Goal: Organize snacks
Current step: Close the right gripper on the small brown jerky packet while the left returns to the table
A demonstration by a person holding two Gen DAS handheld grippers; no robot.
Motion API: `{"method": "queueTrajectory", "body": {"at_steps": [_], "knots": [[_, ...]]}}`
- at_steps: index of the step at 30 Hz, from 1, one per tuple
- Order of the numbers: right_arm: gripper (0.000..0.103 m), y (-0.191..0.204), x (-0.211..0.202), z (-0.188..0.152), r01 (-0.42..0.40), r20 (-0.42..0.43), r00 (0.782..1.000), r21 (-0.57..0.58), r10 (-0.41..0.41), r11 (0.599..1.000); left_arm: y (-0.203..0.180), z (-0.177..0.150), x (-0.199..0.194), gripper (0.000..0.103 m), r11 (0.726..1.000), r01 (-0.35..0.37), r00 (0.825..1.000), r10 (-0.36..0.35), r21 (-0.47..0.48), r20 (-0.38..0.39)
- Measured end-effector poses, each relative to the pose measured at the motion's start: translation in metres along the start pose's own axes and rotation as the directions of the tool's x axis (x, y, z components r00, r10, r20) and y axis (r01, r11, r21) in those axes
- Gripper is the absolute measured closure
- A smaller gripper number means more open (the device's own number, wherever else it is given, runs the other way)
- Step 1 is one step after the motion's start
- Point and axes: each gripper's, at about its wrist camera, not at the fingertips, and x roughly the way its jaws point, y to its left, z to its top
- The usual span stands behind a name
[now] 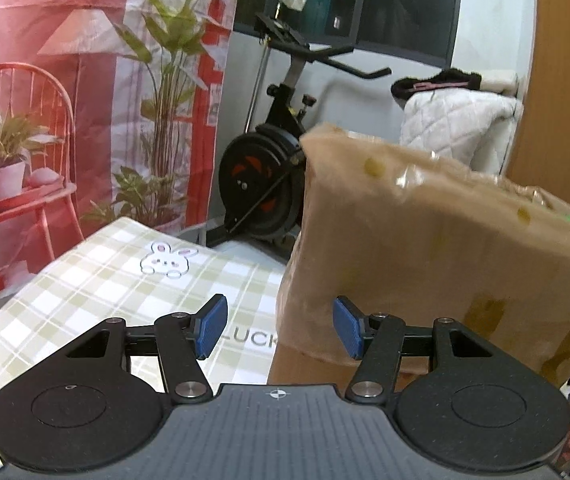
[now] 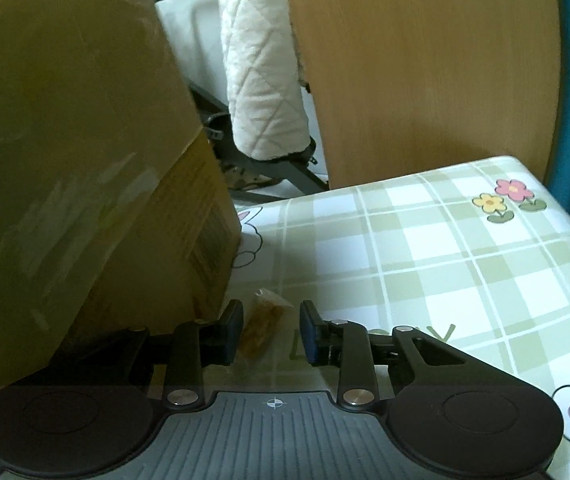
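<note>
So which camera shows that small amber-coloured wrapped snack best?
The right wrist view: the small amber wrapped snack lies on the checked tablecloth between the right gripper fingers. The left wrist view doesn't show it.

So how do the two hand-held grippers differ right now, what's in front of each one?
The left hand-held gripper stands wider open with nothing between its pads, facing the cardboard box's tape-wrapped flap. The right hand-held gripper is narrower, and a small wrapped snack lies on the checked tablecloth between its pads, seemingly not yet pinched. Both have blue pads and tilt down over the same table.
</note>
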Motion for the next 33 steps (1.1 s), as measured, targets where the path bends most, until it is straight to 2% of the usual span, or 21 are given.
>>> {"method": "queueTrajectory", "body": {"at_steps": [11, 20, 27, 31, 33], "knots": [[0.081, -0.001, -0.028, -0.013, -0.025, -0.058, 0.998, -0.077, 0.020, 0.997, 0.015, -0.015, 0.005, 0.042, 1.000, -0.007, 0.998, 0.005, -0.028, -0.070], [0.081, 0.001, -0.078, -0.054, -0.109, -0.144, 0.985, -0.113, 0.092, 0.988, 0.015, -0.029, -0.001, 0.042, 0.999, 0.034, 0.993, -0.036, -0.022, -0.112], [0.084, 0.024, -0.101, -0.081, -0.167, -0.165, 0.975, -0.094, 0.150, 0.982, 0.015, -0.043, -0.007, 0.042, 0.997, 0.078, 0.986, -0.077, 0.000, -0.150], [0.088, 0.043, -0.107, -0.092, -0.186, -0.185, 0.970, -0.152, 0.157, 0.971, 0.020, -0.046, -0.013, 0.042, 0.996, 0.086, 0.984, -0.085, -0.004, -0.158], [0.087, 0.054, -0.112, -0.098, -0.155, -0.173, 0.978, -0.215, 0.119, 0.964, 0.023, -0.048, -0.015, 0.042, 0.996, 0.085, 0.983, -0.085, -0.010, -0.163]]}}
